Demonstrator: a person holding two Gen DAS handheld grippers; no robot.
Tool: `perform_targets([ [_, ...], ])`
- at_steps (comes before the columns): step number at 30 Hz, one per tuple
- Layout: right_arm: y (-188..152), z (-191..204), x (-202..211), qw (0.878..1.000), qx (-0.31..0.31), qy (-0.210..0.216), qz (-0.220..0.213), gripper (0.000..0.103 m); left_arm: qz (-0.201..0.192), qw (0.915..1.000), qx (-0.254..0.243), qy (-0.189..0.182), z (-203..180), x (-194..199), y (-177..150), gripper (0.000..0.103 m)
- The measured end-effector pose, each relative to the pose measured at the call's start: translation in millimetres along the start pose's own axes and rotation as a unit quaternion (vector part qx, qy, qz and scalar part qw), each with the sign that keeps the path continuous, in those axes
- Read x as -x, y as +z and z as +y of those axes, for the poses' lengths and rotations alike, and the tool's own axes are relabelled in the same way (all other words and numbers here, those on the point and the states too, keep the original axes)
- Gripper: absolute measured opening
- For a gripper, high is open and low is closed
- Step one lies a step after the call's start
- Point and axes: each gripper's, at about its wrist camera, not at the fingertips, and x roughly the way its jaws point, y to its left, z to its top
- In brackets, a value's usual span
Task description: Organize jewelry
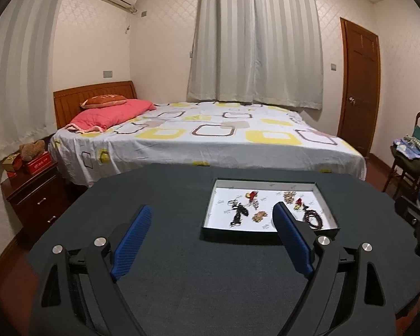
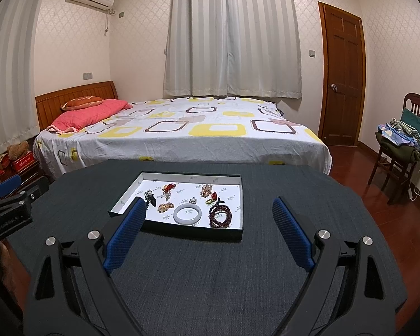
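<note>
You held both grippers over the dark table (image 2: pixel 210 280) — the left gripper (image 1: pixel 212 212) and right gripper (image 2: pixel 207 205) each with jaws wide apart and nothing between them. All the jewelry you could see lay inside the shallow box (image 2: pixel 182 231): the pale bangle (image 2: pixel 187 213), the dark bead bracelet (image 2: pixel 220 217), the red knotted charm (image 2: pixel 170 187) and several small pieces, spread apart — none lay on the cloth. That fits a tray already sorted, or one waiting to be sorted; I couldn't tell which.
</note>
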Motion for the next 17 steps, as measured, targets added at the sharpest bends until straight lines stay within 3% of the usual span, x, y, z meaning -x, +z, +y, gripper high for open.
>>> perform_targets([
  [11, -1, 0, -2, 1.0, -0.002, 0.0, 0.001, 0.09, -0.003, 1.0, -0.002, -0.002, -2, -1, -1, 0.086],
  [17, -4, -2, -6, 1.0, -0.004, -0.001, 0.005, 0.09, 0.014, 0.9998, 0.001, -0.014, 1, -10, -3, 0.086],
])
